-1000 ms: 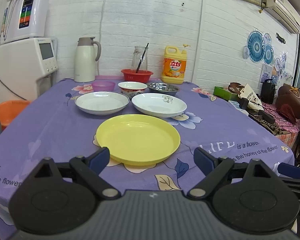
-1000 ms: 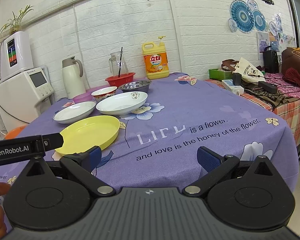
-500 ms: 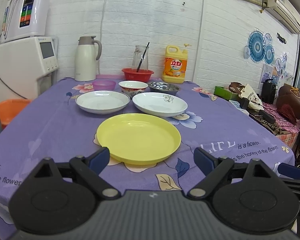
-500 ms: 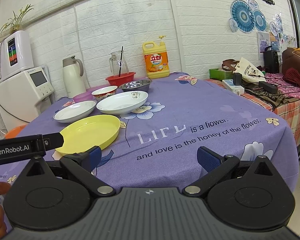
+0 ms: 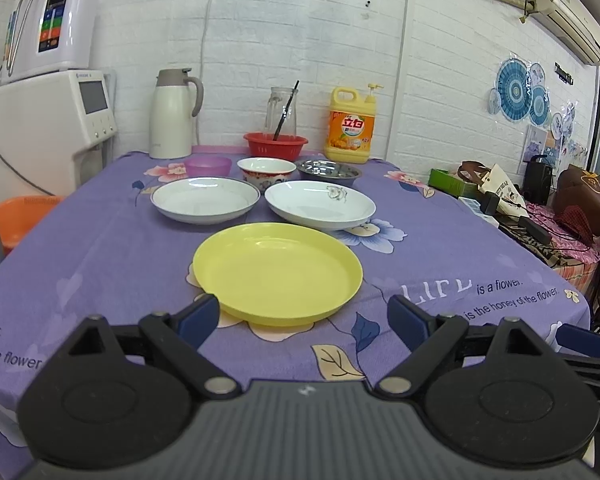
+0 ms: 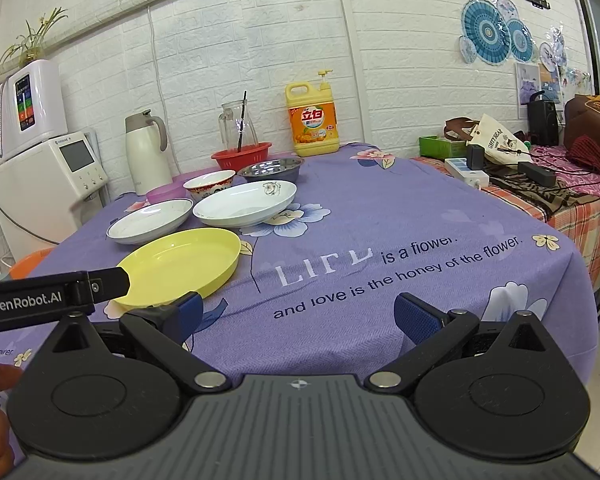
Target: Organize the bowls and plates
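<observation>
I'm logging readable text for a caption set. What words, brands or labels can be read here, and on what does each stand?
"GenRobot.AI": side of the left gripper finger.
"is a flower." and "and love is the honey of the flower.": purple tablecloth.
"立白": orange label of the yellow detergent bottle; its smaller print is unreadable.
Tote bag lettering: too small.
Water dispenser brand: too blurred.

left gripper (image 5: pixel 303 316) jaws wide, right gripper (image 6: pixel 298 314) likewise
</observation>
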`<control>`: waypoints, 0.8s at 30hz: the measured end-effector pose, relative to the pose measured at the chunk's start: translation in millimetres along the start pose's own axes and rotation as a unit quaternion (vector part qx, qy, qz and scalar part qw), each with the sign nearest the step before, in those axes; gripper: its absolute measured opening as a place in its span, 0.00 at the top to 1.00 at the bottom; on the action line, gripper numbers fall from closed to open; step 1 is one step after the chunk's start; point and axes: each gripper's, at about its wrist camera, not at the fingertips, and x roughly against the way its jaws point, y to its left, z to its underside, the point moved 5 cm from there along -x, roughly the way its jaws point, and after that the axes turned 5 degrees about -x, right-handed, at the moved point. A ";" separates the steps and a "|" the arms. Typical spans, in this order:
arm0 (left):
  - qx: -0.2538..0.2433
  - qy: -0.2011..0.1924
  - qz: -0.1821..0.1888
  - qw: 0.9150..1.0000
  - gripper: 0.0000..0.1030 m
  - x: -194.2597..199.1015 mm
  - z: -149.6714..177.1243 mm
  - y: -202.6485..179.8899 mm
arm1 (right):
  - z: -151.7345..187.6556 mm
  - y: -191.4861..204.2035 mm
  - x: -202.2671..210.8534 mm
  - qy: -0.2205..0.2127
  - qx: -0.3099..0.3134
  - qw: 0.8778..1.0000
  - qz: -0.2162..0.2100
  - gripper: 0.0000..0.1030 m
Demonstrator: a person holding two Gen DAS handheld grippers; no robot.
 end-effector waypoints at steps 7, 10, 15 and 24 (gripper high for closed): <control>0.001 0.002 0.000 1.000 0.13 -0.5 0.1 1.2 | 0.2 0.2 -0.2 0.001 0.001 1.000 -0.001 0.00; 0.001 0.002 0.000 1.000 0.13 -0.6 0.3 1.3 | 0.6 0.2 -0.2 0.001 0.001 1.000 -0.001 0.00; 0.006 0.006 0.000 1.000 0.13 -2.7 -0.2 1.8 | 0.5 -0.7 -1.3 0.002 -0.001 1.000 0.003 0.00; 0.014 0.013 -0.003 1.000 0.13 -6.1 -3.2 4.6 | 2.0 -2.9 -3.9 0.007 -0.001 1.000 0.001 0.00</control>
